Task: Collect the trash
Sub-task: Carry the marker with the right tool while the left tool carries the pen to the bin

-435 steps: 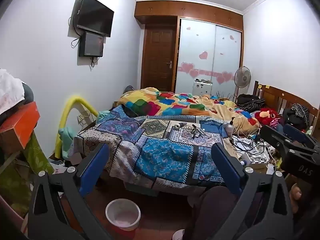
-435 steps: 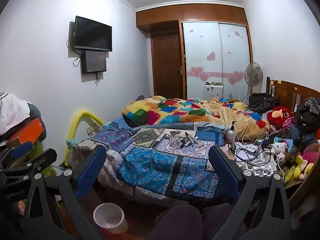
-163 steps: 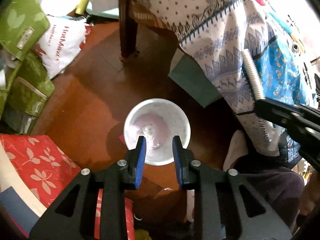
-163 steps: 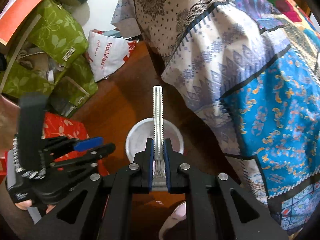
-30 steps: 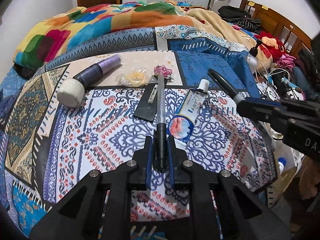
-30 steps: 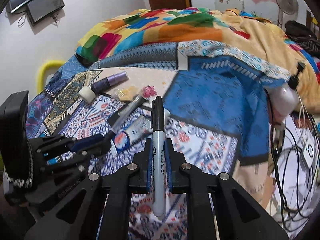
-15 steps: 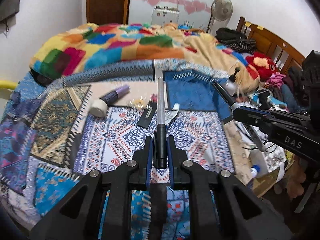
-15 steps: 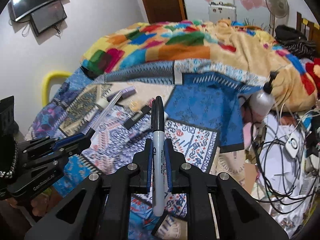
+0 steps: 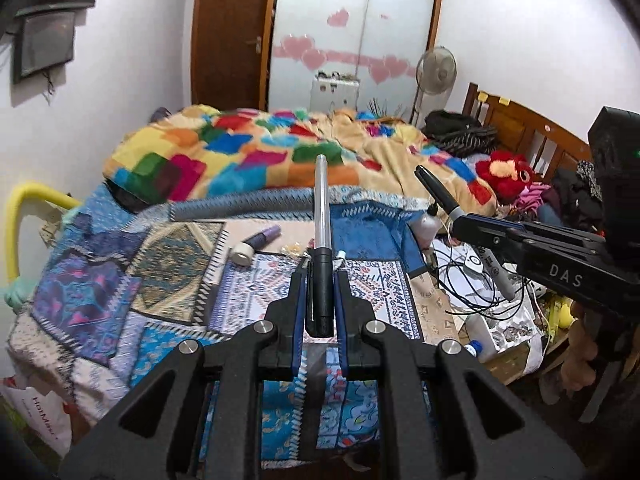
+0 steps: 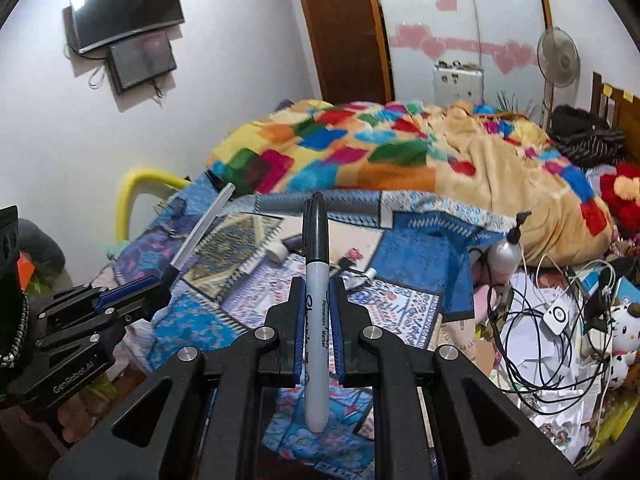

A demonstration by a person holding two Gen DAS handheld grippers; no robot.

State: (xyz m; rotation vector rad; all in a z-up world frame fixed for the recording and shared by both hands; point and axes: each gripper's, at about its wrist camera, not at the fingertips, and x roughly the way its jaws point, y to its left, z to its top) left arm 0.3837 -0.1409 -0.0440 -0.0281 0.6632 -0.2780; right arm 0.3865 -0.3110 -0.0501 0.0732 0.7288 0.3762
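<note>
1. The bed (image 9: 120, 264), spread with a patchwork cover, fills most of both views and lies below and ahead of the two tools. No trash bin shows in either view, so its place cannot be told from here.
2. The left hand-held gripper (image 9: 319, 308) is closed tight on a pen (image 9: 321, 216) with a black grip and a clear barrel. It holds the black end, and the barrel sticks out forward over the bed.
3. The right hand-held gripper (image 10: 317, 320) is clamped on a permanent marker (image 10: 316, 280). It grips the grey barrel near its middle, with the black cap pointing forward and the tail hanging back toward the camera.
4. On the cover lie a purple tube (image 9: 256, 242) with a white cap, a clear wrapper (image 9: 294, 247) just beside it, and a few smaller bits hidden behind the pens.
5. Judged from this, the step in hand is carrying both pens to the bin. To do it well:
   - keep both grips firm;
   - keep the long barrels apart so they do not knock together;
   - bring each tip over the bin mouth before letting go, one at a time;
   - the pen, held by its end, could swing, so move it smoothly.
</note>
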